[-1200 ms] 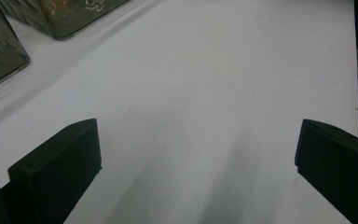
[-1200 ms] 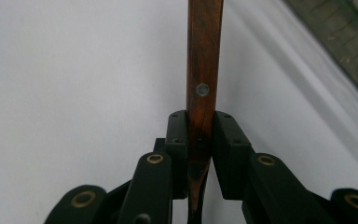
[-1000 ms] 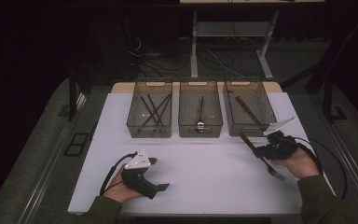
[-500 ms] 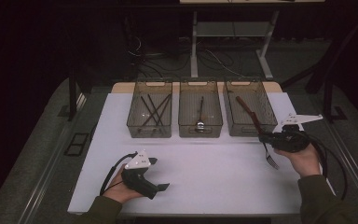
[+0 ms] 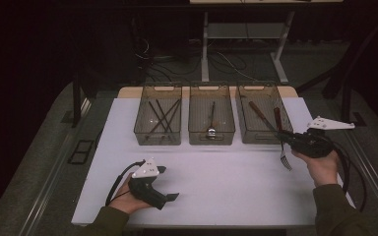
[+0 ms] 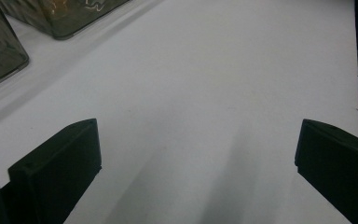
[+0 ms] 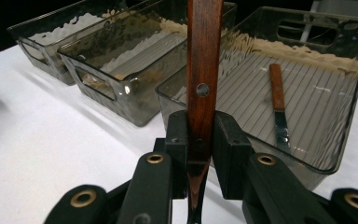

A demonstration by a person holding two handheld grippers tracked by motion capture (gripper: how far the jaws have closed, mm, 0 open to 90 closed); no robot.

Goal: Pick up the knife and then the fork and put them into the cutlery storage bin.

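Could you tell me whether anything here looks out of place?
Nothing stands out. The three bins sit in a neat row, cutlery inside, and the right gripper holds a wooden-handled fork by the right bin.

- My high view looks forward and down over the whole surface [image 5: 216, 182].
- My left camera skims the bare surface, close.
- My right camera faces the bins [image 7: 307, 93], shared with the high view [image 5: 261, 113].

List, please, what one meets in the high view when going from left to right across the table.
Left gripper → left bin with dark sticks → middle bin with one utensil → right bin → fork → right gripper, shut on the fork.
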